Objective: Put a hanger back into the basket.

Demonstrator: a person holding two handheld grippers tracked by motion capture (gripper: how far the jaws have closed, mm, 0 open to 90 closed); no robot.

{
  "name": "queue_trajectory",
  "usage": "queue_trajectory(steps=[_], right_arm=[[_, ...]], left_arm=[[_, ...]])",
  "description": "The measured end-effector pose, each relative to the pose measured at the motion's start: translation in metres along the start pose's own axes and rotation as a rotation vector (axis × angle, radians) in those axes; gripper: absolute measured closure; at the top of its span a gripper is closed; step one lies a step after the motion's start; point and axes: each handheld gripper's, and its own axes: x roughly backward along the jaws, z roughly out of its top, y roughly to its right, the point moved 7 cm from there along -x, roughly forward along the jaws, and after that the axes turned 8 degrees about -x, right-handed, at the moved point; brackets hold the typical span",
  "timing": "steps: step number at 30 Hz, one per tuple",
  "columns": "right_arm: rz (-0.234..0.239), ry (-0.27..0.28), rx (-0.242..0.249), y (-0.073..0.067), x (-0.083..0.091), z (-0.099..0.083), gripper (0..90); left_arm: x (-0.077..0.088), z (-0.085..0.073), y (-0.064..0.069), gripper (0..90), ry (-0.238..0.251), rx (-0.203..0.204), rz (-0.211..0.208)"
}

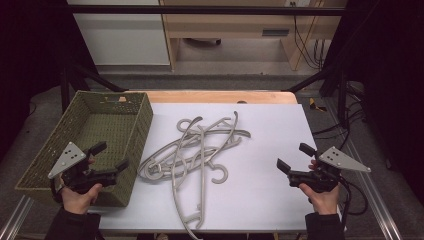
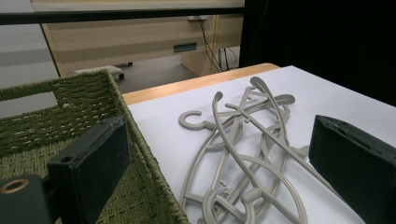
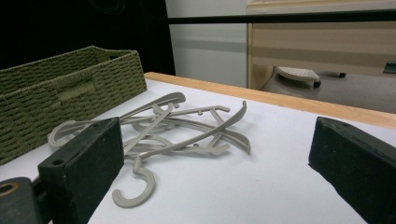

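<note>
A tangled pile of several grey plastic hangers (image 1: 200,150) lies in the middle of the white table top (image 1: 270,200); it also shows in the left gripper view (image 2: 243,154) and the right gripper view (image 3: 182,126). A green woven basket (image 1: 100,135) with nothing in it stands at the left. My left gripper (image 1: 111,156) hovers over the basket's near right corner, open, with nothing between its jaws. My right gripper (image 1: 296,157) is held at the table's right side, open and bare, pointing toward the pile.
The basket wall (image 2: 140,154) rises right beside my left jaw. A wooden table edge (image 1: 215,96) runs along the back, with a wooden desk (image 1: 240,25) and cables on the floor beyond. Black frame bars flank both sides.
</note>
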Motion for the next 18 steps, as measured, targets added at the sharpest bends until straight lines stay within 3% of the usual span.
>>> queue_trajectory(steps=[10, 18], right_arm=[[-0.005, -0.008, -0.010, -0.004, 0.000, 0.001, 3.7], [0.000, -0.058, 0.020, -0.027, -0.011, 0.001, 4.5]], left_arm=[[0.000, -0.002, -0.001, 5.2, -0.012, 0.003, -0.007], [0.002, -0.001, -0.002, 5.3, -0.012, -0.002, -0.008]])
